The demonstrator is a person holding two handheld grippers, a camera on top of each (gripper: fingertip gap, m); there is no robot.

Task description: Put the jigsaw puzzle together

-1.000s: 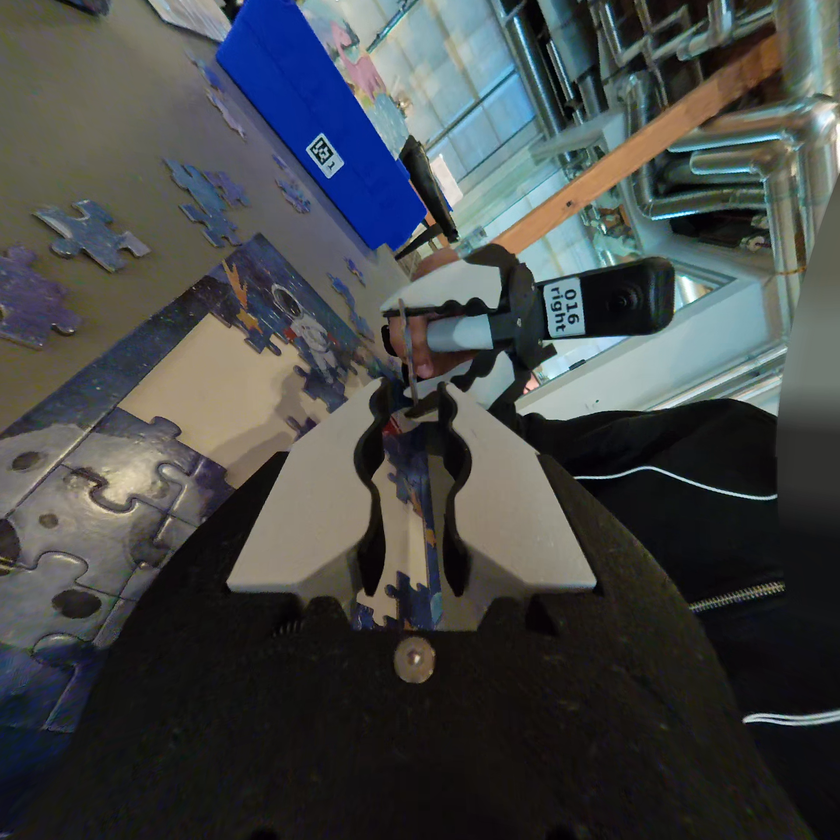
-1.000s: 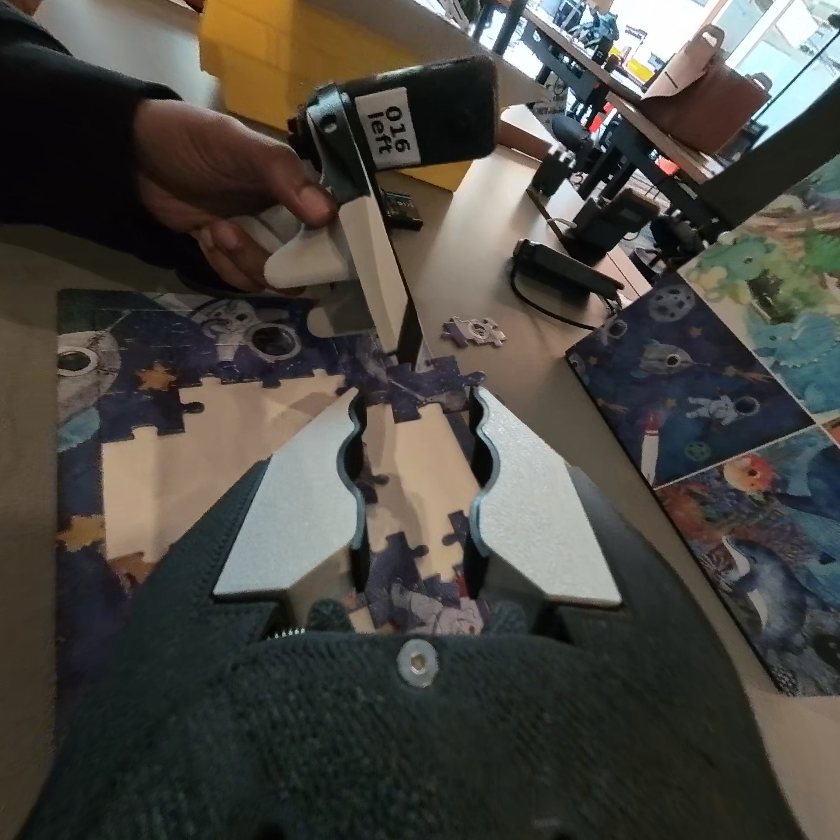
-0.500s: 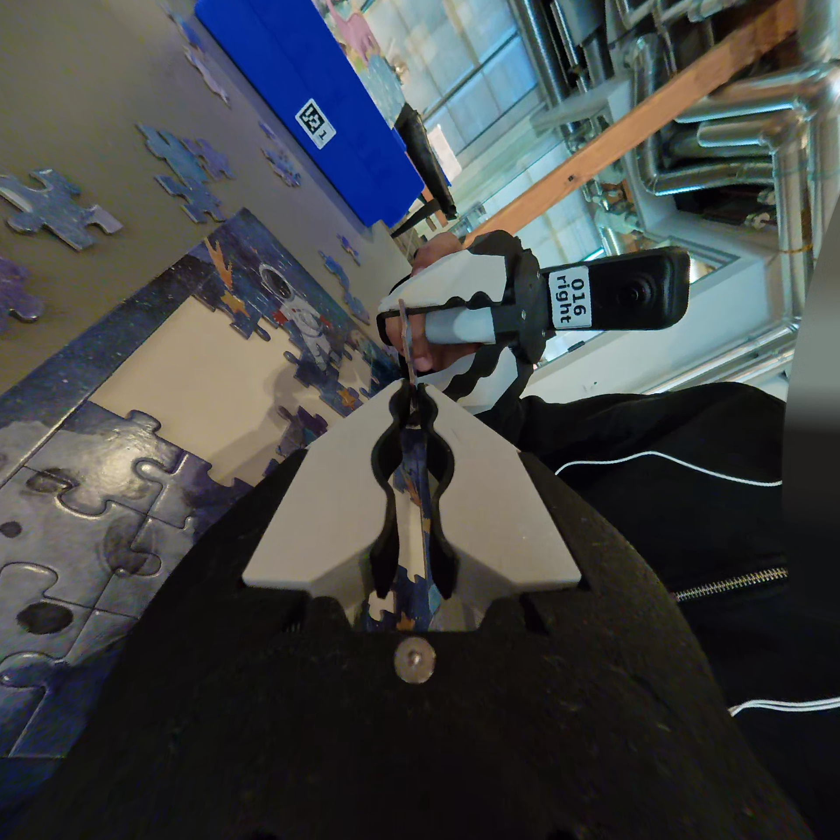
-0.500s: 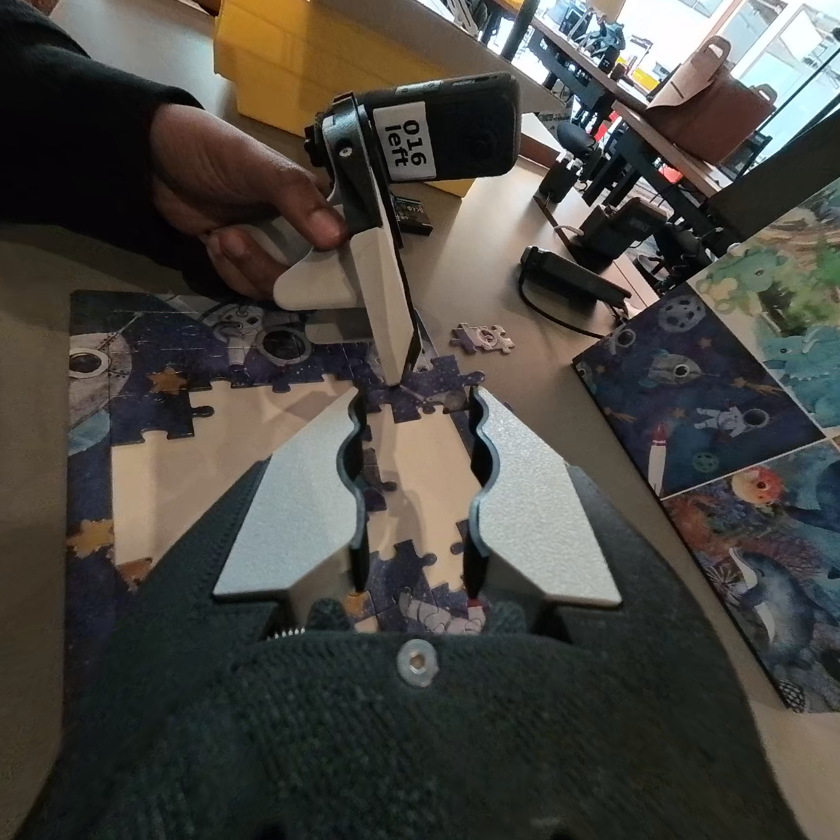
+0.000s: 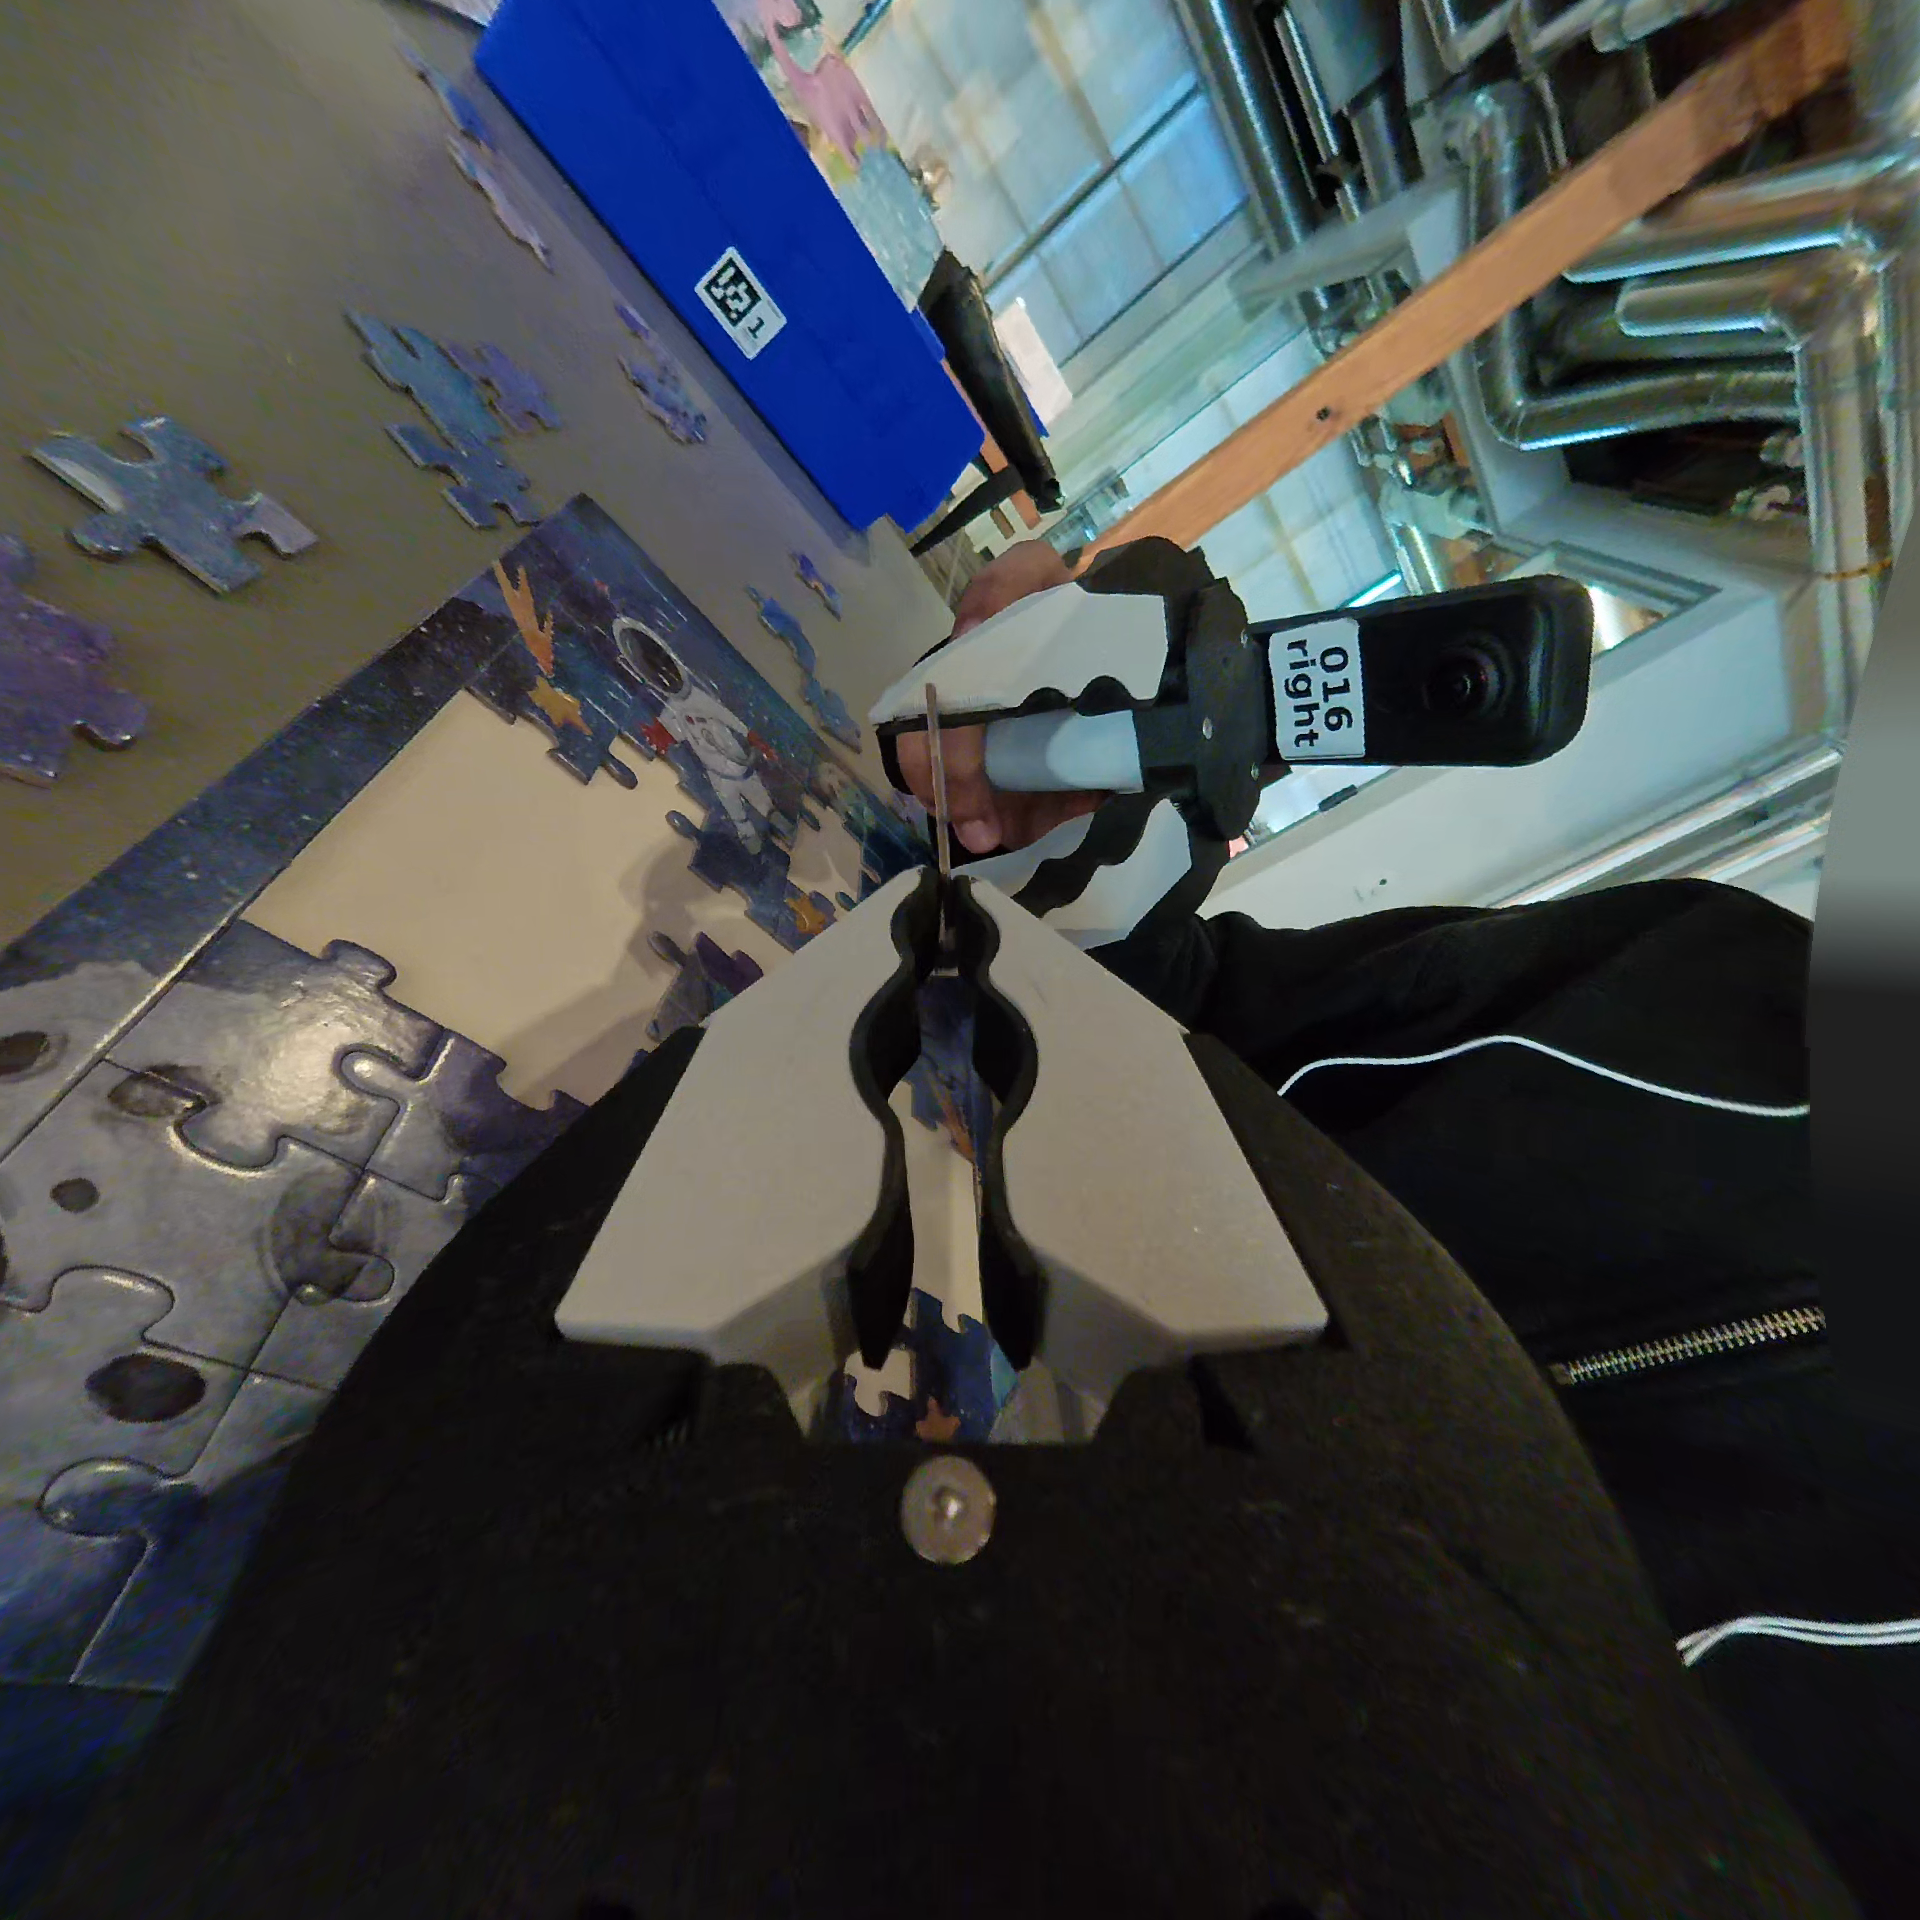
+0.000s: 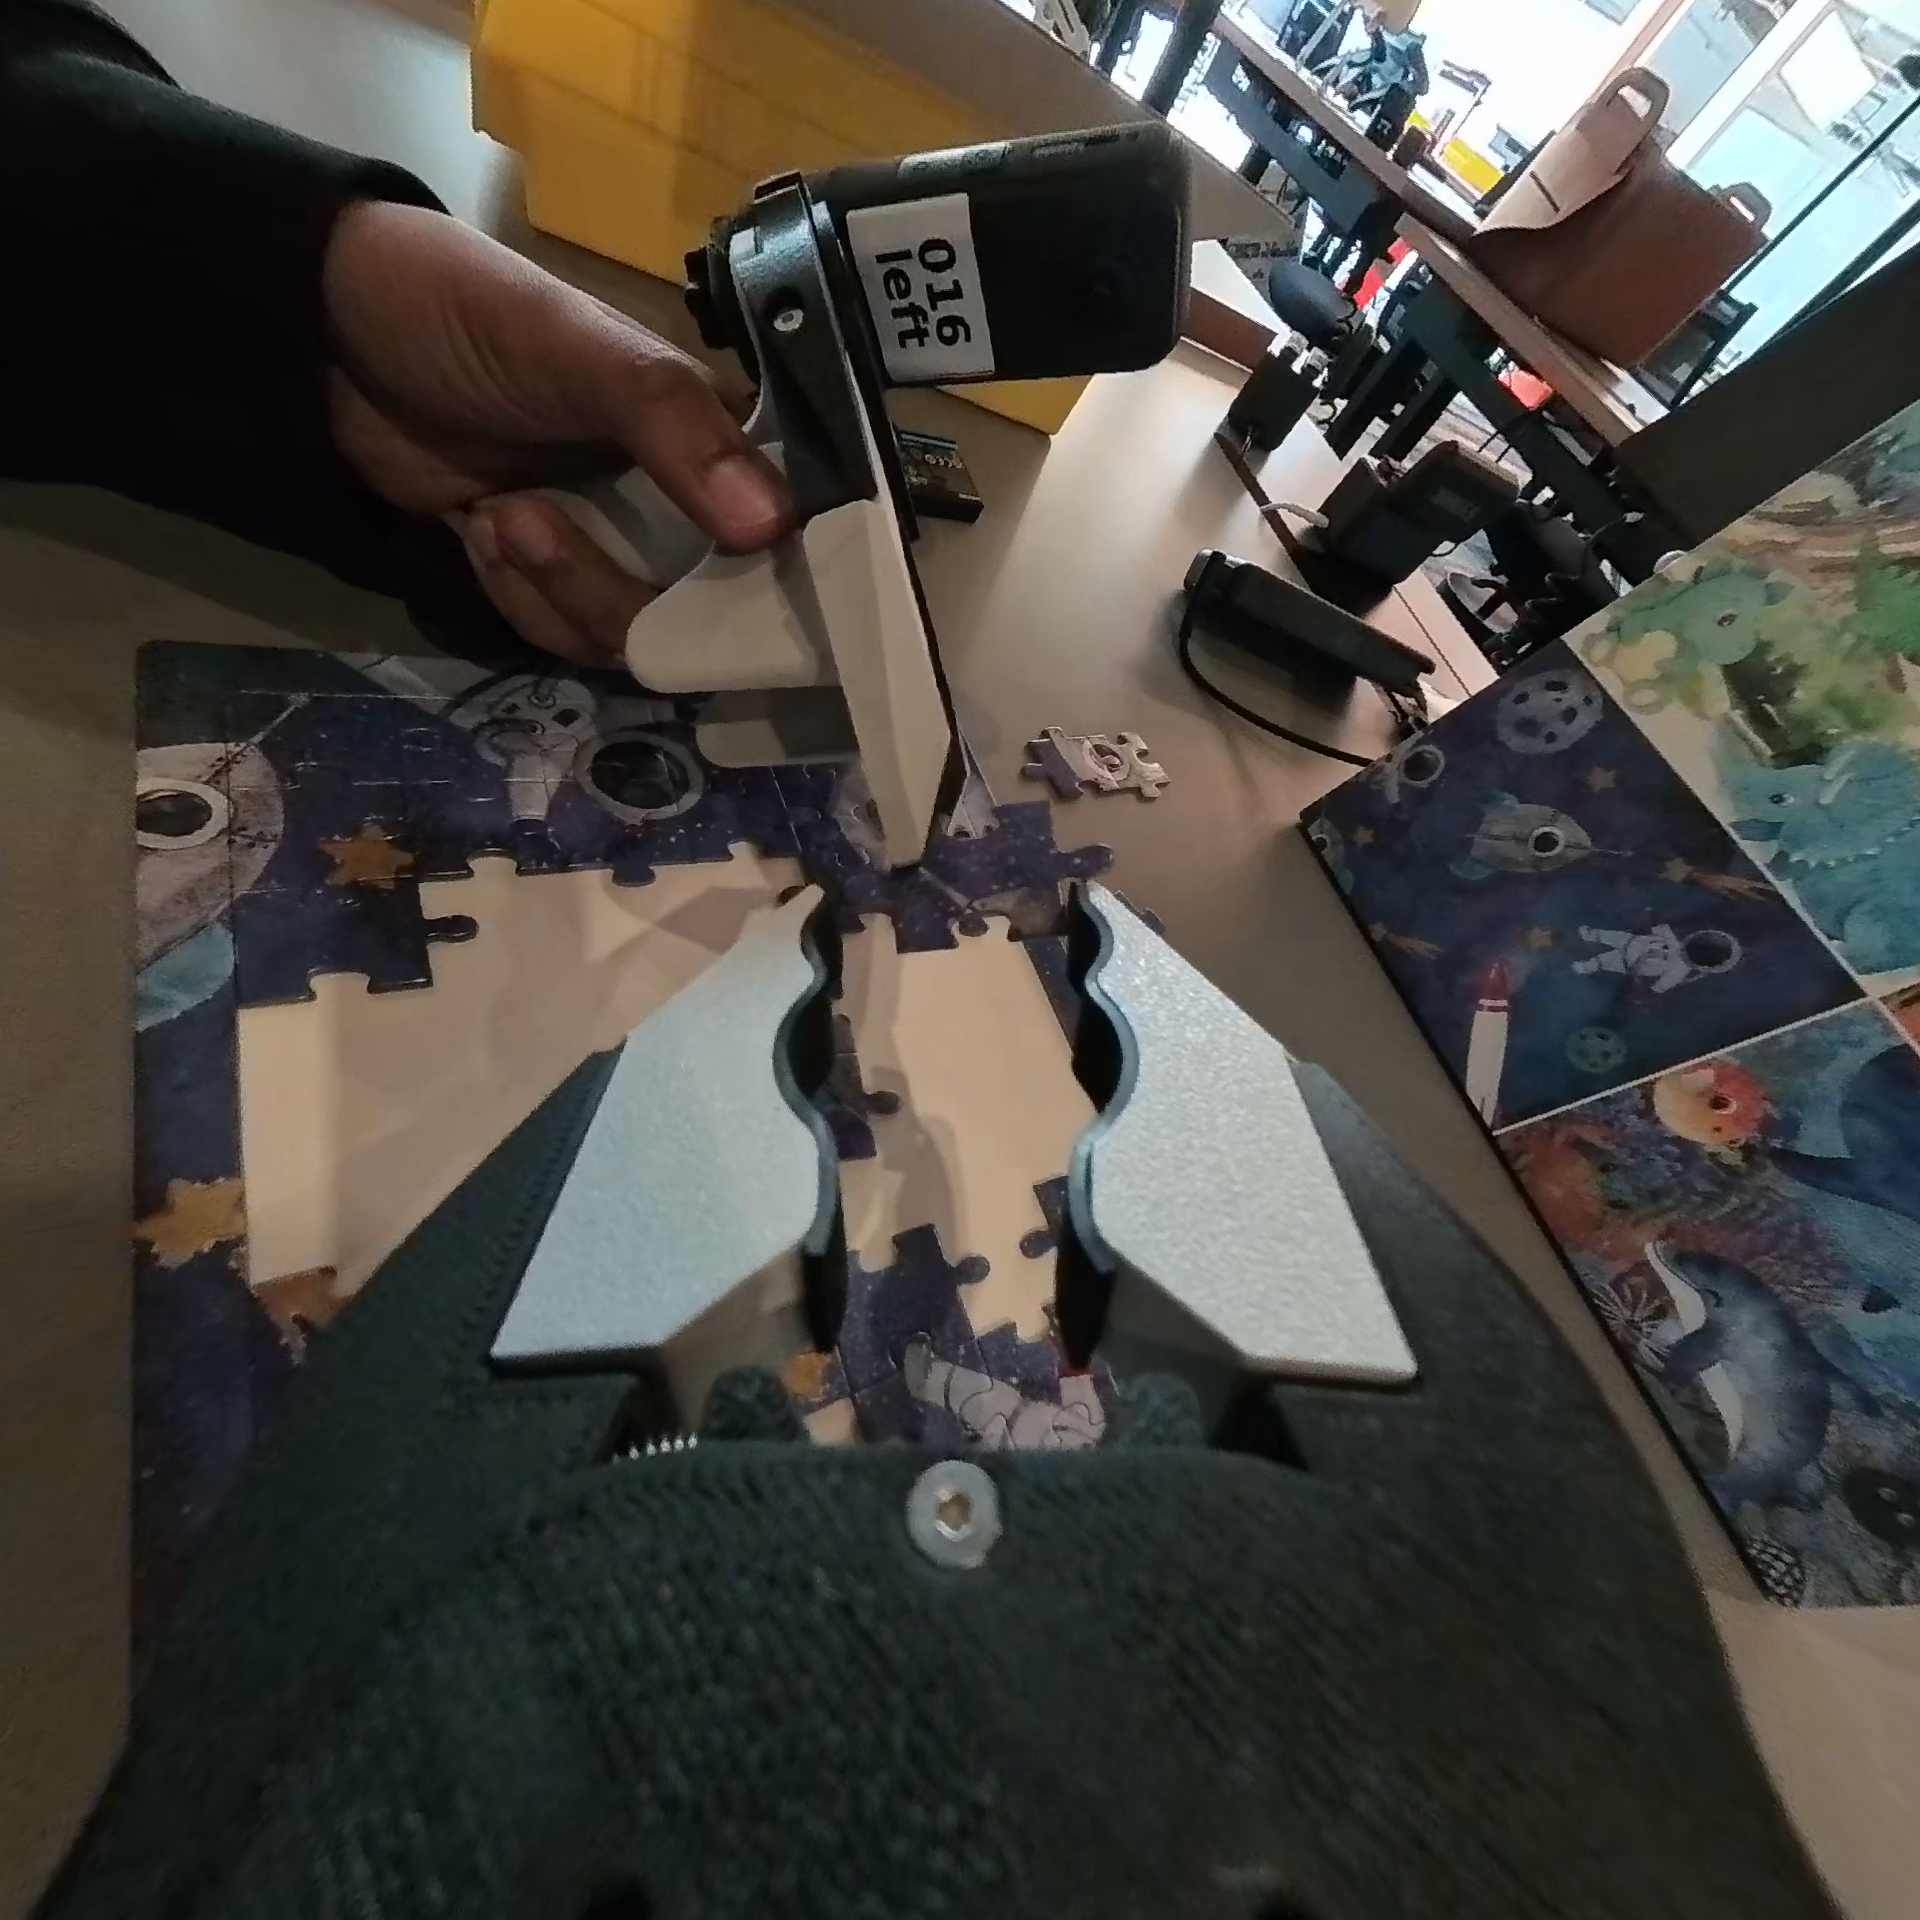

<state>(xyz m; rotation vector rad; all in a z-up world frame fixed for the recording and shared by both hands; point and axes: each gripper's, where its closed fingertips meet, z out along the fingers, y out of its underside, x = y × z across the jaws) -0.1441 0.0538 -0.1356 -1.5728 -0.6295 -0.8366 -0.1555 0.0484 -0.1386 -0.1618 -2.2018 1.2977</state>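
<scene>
Puzzle piece [image 5: 938, 790] stands edgewise, pinched in left tool [image 5: 943, 902] tips.

Grippers: two [image 5: 943, 902] [image 6: 951, 914]. Blue box [image 5: 748, 260]: one.

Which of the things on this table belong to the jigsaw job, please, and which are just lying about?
For the job:
puzzle board
loose pieces
piece clamped in left gripper
open right gripper

Lying about:
blue box
yellow box
picture sheet
black devices
brown bag
</scene>
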